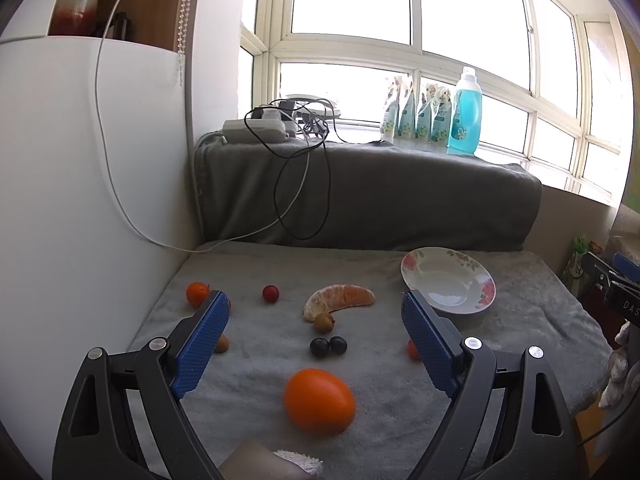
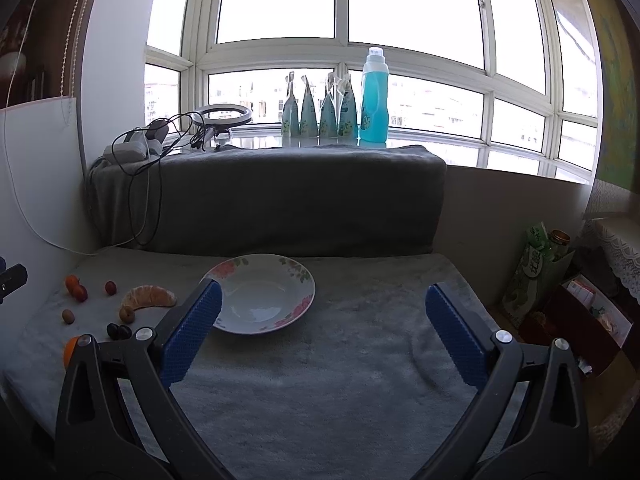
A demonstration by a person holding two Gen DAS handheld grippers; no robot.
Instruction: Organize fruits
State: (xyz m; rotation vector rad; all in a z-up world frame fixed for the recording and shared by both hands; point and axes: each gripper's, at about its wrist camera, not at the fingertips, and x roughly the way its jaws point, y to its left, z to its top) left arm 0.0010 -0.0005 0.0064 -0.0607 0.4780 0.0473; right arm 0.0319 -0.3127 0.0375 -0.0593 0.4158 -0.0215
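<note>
Left hand-held gripper (image 1: 316,308): spread wide above orange (image 1: 319,400)
Right hand-held gripper (image 2: 323,300): spread wide, holding nothing, near plate (image 2: 264,276)

Fuzzy grey cloth (image 1: 248,400) bears a glossy ceramic plate (image 2: 298,280) and smooth, shiny orange (image 1: 319,400).

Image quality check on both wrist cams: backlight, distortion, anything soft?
Left wrist view: the window is blown out white, fisheye bends its frame, the large orange fruit close to the lens looks slightly soft, and the open left claw is sharp. Right wrist view: same blown-out backlight, the grey towel is dim, the floral white plate shows a faint glare patch, and the right claw is open.
</note>
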